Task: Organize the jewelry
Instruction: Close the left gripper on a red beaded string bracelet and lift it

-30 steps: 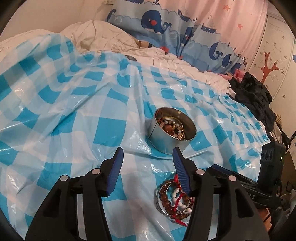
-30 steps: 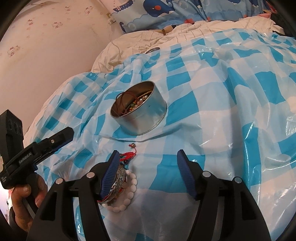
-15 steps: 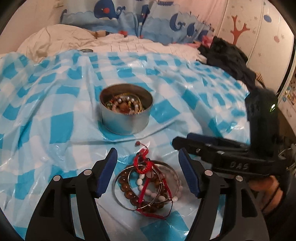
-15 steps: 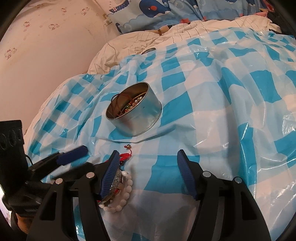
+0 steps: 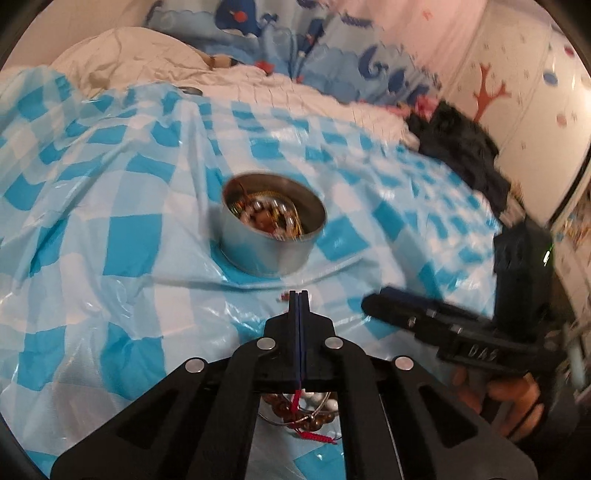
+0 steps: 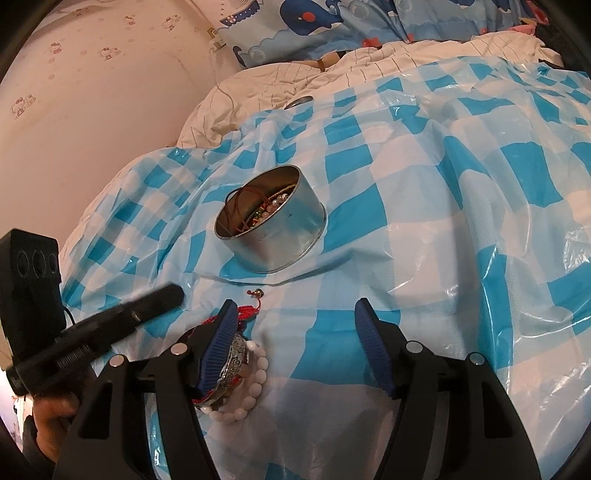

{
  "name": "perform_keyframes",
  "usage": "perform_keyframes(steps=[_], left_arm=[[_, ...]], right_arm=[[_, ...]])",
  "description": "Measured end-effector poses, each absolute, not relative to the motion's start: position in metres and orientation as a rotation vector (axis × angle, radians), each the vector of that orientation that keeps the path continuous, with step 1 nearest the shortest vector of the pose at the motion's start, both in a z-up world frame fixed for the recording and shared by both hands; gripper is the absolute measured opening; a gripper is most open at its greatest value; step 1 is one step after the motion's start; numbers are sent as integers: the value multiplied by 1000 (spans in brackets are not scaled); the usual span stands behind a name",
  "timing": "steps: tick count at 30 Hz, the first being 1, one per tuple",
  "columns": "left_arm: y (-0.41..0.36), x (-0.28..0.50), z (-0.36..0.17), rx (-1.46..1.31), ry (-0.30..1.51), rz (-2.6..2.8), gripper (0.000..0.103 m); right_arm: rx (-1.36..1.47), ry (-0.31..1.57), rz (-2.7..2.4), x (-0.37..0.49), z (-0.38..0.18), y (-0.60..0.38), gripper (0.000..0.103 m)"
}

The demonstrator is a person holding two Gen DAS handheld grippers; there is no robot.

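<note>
A round metal tin [image 5: 269, 254] [image 6: 284, 240] holding beads and cords stands on the blue-checked plastic sheet. In front of it lies a pile of bracelets [image 5: 314, 410]: a silver bangle [image 6: 236, 354], a white bead bracelet [image 6: 258, 373] and a red cord bracelet [image 6: 248, 310]. My left gripper [image 5: 298, 295] [image 6: 162, 299] is shut over this pile. The red cord [image 5: 295, 398] comes out of the seam between its pads. My right gripper [image 6: 295, 306] [image 5: 388, 301] stands open, its left finger against the bangle, nothing between the pads.
The sheet [image 6: 424, 206] is wrinkled and covers a bed. A white quilt [image 5: 147, 55] and whale-print pillows [image 6: 314, 22] lie behind. Dark clothing [image 5: 461, 147] sits at the right edge. A person's hand [image 5: 498, 391] holds the right gripper.
The left gripper's jaws went from wide open around the bracelet pile to fully shut, and it moved forward over the pile. The right gripper stayed put and open.
</note>
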State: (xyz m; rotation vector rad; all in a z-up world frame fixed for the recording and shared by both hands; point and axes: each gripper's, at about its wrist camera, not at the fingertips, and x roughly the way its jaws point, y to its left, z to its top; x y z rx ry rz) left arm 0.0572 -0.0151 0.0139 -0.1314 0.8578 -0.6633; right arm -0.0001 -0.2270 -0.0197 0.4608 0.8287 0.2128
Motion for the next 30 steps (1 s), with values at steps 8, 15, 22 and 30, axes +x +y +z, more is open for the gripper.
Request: perform_keyframes(steps=[8,15,22,30], left_arm=[[8,65,23,-228,828,-638,0],[-26,61,5,-110,913,-683,48],[-41,65,-8,-33,953,-645,63],[-28,68,-6,-61,928,-614,0]], right_arm=[[205,755,415,-15,5,-167,64],[135,792,398,-14,-3,-162,64],[113,840,397,-12,-10,-163,64],[88,852,394,-12,-14,-160,64]])
